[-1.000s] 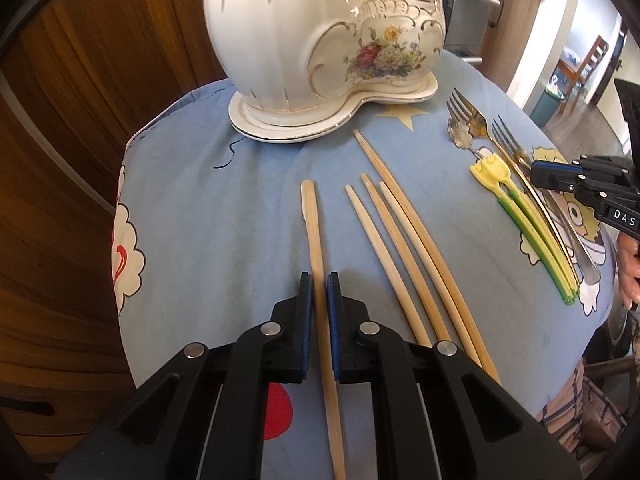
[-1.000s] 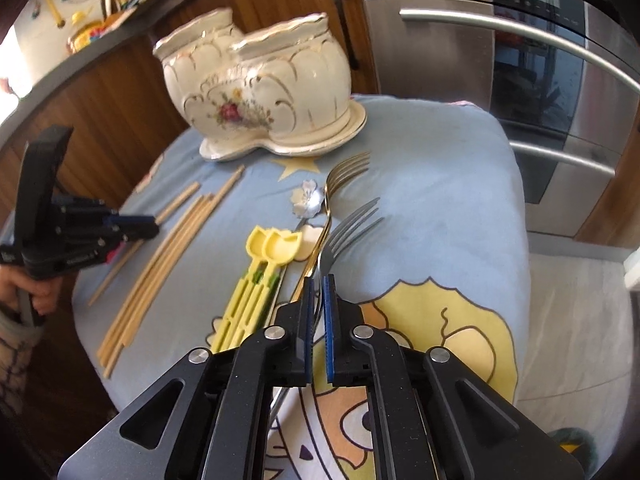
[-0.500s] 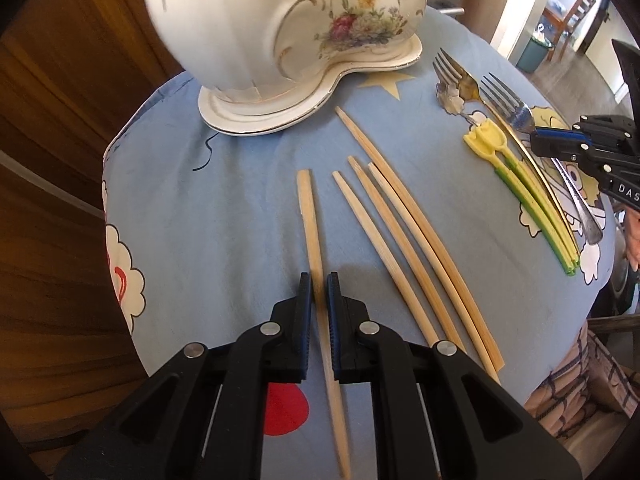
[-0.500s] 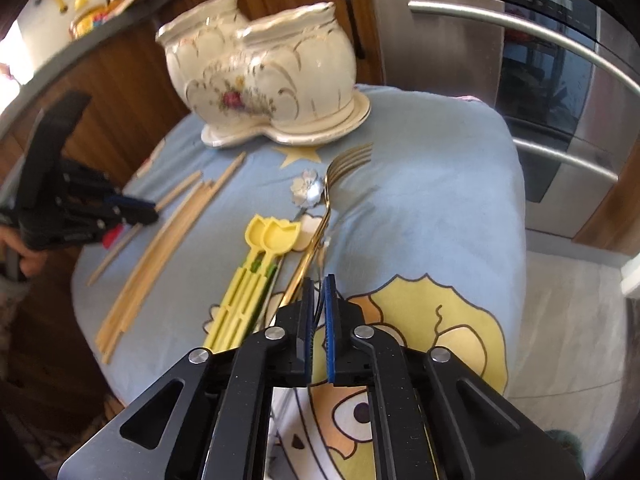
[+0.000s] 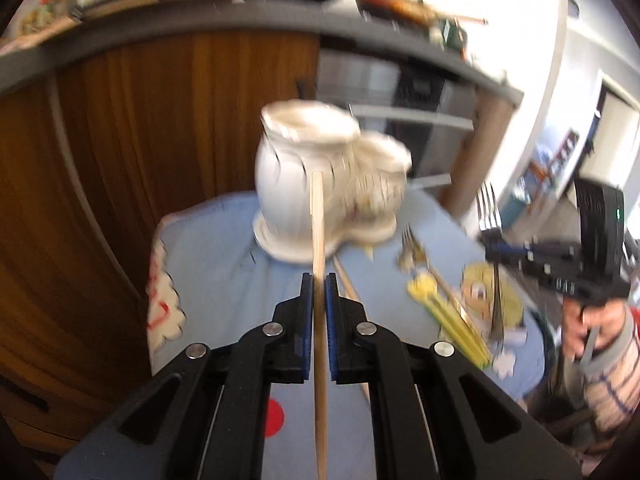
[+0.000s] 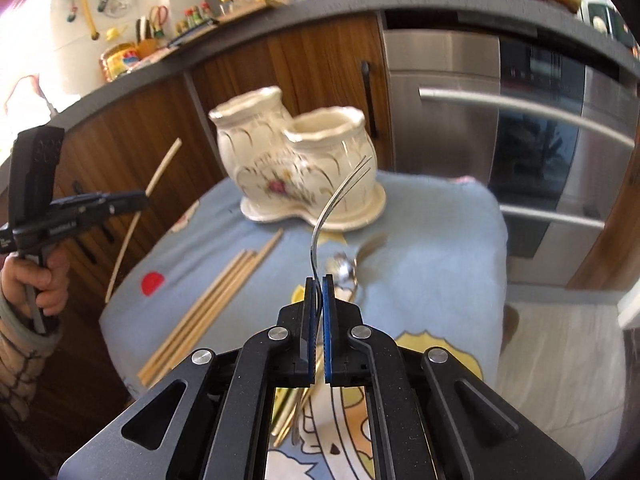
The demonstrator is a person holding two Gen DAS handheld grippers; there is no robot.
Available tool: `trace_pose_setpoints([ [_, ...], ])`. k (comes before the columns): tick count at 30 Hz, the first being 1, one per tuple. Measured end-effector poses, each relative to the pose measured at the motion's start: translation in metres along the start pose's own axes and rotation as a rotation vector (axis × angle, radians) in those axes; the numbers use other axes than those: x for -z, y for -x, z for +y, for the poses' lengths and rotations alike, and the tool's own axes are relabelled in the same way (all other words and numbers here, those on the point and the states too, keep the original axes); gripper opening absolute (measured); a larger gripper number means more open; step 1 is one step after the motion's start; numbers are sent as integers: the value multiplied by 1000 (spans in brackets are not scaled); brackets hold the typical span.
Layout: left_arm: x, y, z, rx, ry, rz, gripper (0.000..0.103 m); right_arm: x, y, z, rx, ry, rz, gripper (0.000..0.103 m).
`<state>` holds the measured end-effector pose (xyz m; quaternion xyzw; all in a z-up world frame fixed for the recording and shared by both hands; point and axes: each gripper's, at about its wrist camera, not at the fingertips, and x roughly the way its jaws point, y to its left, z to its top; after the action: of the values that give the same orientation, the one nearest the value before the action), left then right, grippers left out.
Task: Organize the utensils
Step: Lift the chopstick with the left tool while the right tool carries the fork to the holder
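Chopstick [image 5: 318, 240] is pinched in the left hand-held gripper [image 5: 319, 280], its long axis toward the holder [image 5: 320, 184] at twelve o'clock; the right hand-held gripper [image 6: 319, 280] pinches a fork [image 6: 332, 208].

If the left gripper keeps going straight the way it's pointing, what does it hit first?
Probably the ceramic holder. The left gripper, shut on a chopstick, points at its nearer pot, so the chopstick's tip would likely touch the pot's side first. The frame is blurred and depth is uncertain.
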<state>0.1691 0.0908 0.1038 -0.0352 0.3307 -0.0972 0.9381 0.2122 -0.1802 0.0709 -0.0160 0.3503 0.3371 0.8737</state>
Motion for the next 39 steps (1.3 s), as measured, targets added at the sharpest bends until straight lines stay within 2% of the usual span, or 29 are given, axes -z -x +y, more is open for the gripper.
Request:
trace_pose_setpoints([
  [7,-20,20,-7,8,26,-167,6,-25,22,12,17,50,-93,4],
  [9,-31,27,-10,23,17,-218,6,-35,28,14,17,58,-122,4],
  [16,-83,19,-15,23,6,-320,6,-88,34,14,20,85,-238,4],
  [23,-125,0,-13,-13,-9,-399,6,-129,17,10,35,91,-303,4],
  [31,-160,-28,3,-77,29,-483,6,-163,-9,11,47,113,-359,4],
  [35,-167,-42,7,-77,43,-497,6,-175,-29,13,58,132,-366,4],
  [39,-160,-54,8,-71,52,-476,6,-177,-45,16,86,157,-362,4],
])
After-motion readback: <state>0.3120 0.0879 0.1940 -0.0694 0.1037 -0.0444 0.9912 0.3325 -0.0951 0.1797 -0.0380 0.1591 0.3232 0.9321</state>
